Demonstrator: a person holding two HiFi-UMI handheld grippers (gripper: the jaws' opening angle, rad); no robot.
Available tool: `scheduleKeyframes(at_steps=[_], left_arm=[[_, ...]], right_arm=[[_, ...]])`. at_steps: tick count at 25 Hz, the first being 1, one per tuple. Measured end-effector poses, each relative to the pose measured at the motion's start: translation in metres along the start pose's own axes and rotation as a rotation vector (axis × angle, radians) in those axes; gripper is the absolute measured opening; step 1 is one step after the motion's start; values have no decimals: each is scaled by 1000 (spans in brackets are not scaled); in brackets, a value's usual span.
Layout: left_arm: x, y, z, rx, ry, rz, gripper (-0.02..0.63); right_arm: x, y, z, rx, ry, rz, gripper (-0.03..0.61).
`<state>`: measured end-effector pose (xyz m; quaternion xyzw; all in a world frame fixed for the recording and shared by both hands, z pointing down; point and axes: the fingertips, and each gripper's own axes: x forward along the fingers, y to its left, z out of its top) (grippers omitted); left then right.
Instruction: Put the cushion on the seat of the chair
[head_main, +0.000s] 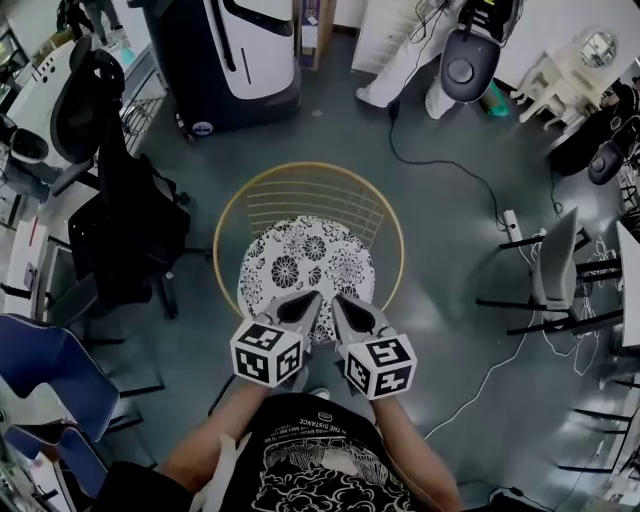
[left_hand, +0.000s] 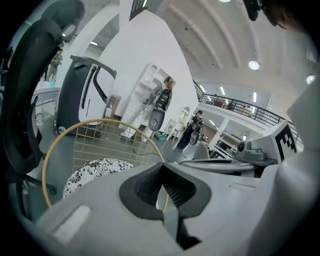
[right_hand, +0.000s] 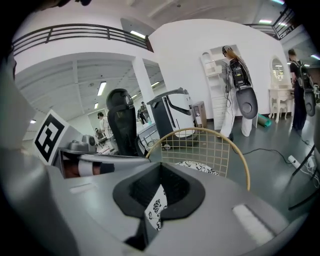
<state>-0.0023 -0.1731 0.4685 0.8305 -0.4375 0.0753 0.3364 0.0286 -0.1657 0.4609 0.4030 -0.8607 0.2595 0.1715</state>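
Two grippers meet low in the middle of the head view, each carrying one marker cube. At the left edge, one black office chair (head_main: 110, 200) stands in the upper left, with two blue chair backs (head_main: 45, 375) below it.

Next comes the left gripper (head_main: 303, 303), with its marker cube (head_main: 268, 350) just behind it. In the left gripper view its jaws are pressed together at the tips. Only a pale sliver and a line of gold wire show through the slot beneath them, so I cannot tell whether any cloth is pinched there. In the head view its tip lies at the near edge of the single cushion (head_main: 300, 255). The cushion is a round pad printed with black flowers on white. It lies on the seat inside the hoop of the one gold wire chair (head_main: 310, 167), at the centre of the frame. The left gripper view shows the cushion at its lower left, in front of the chair's wire-grid back.

Just to the right, the right gripper (head_main: 343, 302) reaches the same near edge. In the right gripper view its jaws are clamped on a fold of the flowered cushion, which shows between the dark pads.

Further right, one black cable (head_main: 450, 170) snakes across the grey floor. One grey chair (head_main: 555, 265) stands near the right edge.
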Motion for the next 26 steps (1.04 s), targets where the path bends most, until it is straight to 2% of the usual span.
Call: scheduleKeyframes(at_steps=[6, 11, 20, 26], left_arm=[[-19, -35, -13, 140, 5, 21, -5], [-26, -49, -23, 196, 14, 26, -5], [-34, -53, -30, 168, 12, 43, -5], [-34, -61, -37, 177, 18, 26, -5]], right_arm=[[-31, 10, -9, -20, -33, 7, -3], [-44, 14, -15, -22, -57, 10, -3], [-57, 20, -20, -19, -69, 15, -3], [-62, 19, -24, -17, -68, 10, -3]])
